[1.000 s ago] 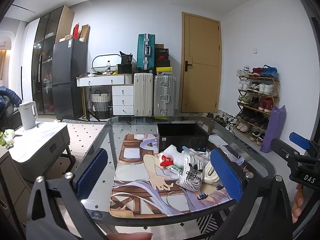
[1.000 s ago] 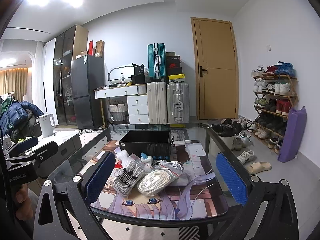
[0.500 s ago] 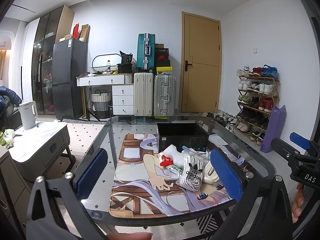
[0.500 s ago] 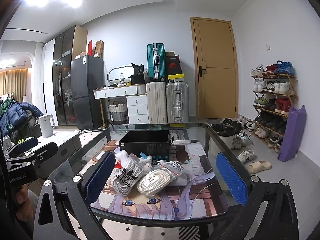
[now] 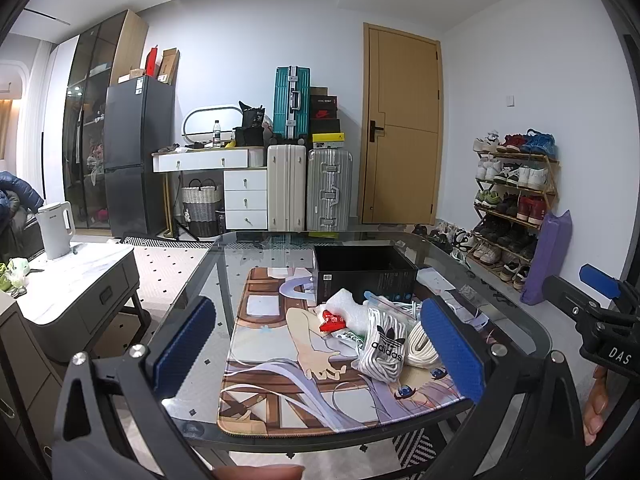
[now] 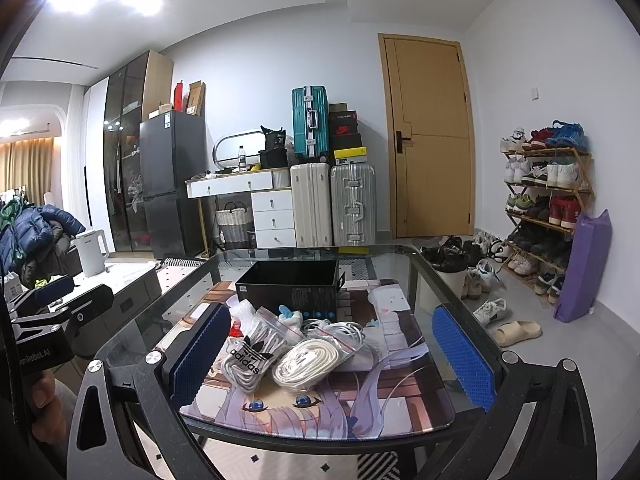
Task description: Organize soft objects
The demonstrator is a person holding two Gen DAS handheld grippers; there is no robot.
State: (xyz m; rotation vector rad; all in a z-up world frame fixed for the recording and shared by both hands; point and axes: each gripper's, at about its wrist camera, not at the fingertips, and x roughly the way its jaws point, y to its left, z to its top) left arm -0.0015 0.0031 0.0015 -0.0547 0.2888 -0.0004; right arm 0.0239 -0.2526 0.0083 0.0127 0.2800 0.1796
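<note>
**Both grippers wide open above the near table edge, soft items piled by the black box**

Left wrist view: the left gripper (image 5: 320, 352) hangs spread wide with nothing between its blue pads (image 5: 184, 346), short of the glass table (image 5: 192, 292). On the illustrated mat (image 5: 276, 384) lies a heap of bagged soft items: an adidas lace bag (image 5: 383, 346), a coil of white cord (image 5: 420, 344), a white foam piece (image 5: 342, 302) and a red packet (image 5: 333, 322). The open black box (image 5: 362, 278) stands just behind the heap. The right gripper (image 5: 600, 308) shows at the right edge.

Right wrist view: the right gripper (image 6: 330, 354) is likewise fully spread and empty. The adidas lace bag (image 6: 250, 356) and the bagged white cord (image 6: 310, 362) lie side by side, touching, in front of the black box (image 6: 290, 286). The left gripper (image 6: 56, 300) appears at far left, off the table.
</note>
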